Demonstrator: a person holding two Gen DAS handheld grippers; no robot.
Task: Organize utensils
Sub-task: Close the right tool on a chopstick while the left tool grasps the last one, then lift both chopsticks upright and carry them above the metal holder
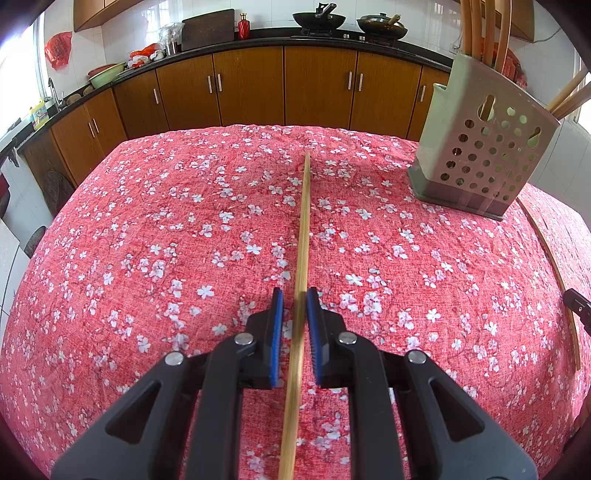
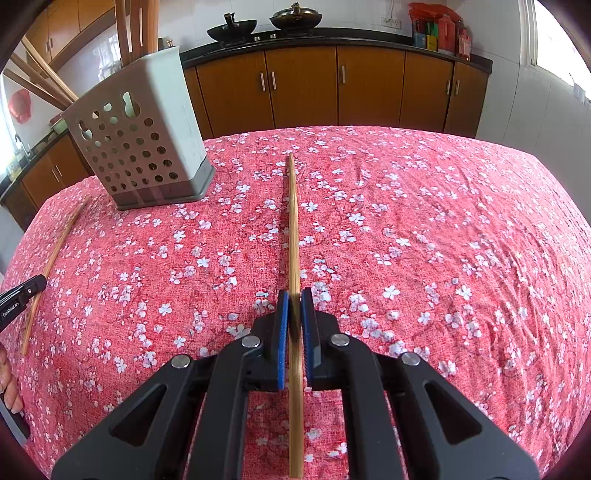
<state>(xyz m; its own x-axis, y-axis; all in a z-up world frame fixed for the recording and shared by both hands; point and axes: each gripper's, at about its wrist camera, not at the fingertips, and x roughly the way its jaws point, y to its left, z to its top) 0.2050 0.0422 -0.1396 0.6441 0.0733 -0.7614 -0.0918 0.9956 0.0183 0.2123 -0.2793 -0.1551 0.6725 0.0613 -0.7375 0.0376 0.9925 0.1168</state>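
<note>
A bamboo chopstick lies on the red floral tablecloth, running between my left gripper's blue pads with a small gap on each side; the jaws stand narrowly open around it. My right gripper is shut on another chopstick, which points forward over the cloth. A grey perforated utensil holder with several wooden utensils stands at the back right in the left wrist view, and it stands at the back left in the right wrist view. The other gripper's tip shows at each view's edge.
The table is covered by the red floral cloth. Each view shows the other gripper's chopstick at its edge. Brown kitchen cabinets and a counter with woks stand behind the table.
</note>
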